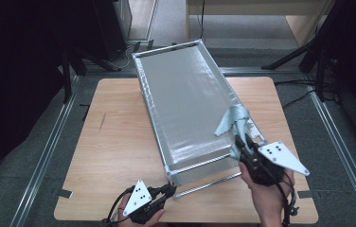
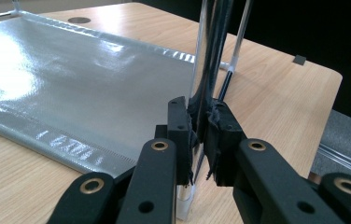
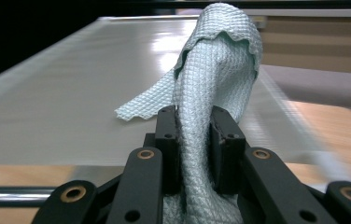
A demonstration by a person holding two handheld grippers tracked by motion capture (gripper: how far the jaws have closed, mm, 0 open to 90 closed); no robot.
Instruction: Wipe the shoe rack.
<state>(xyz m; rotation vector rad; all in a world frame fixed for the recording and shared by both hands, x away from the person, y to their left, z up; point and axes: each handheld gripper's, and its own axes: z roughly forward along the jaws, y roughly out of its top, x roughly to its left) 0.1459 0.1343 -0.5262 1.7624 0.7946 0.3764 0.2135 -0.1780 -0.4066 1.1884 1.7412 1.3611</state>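
Wooden table (image 1: 114, 142), cloth (image 3: 211, 93) between right hand-held gripper (image 3: 196, 140) jaws

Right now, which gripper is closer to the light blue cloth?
The right gripper. Its jaws are shut on the light blue cloth, holding it over the grey rack near corner. The left gripper is off to the side, clamped on the rack's corner post.

The grey-covered frame (image 1: 185, 104) filled the table's (image 1: 114, 142) middle, near to far (its near-left post blocked passage); bare wood lay open left and right.
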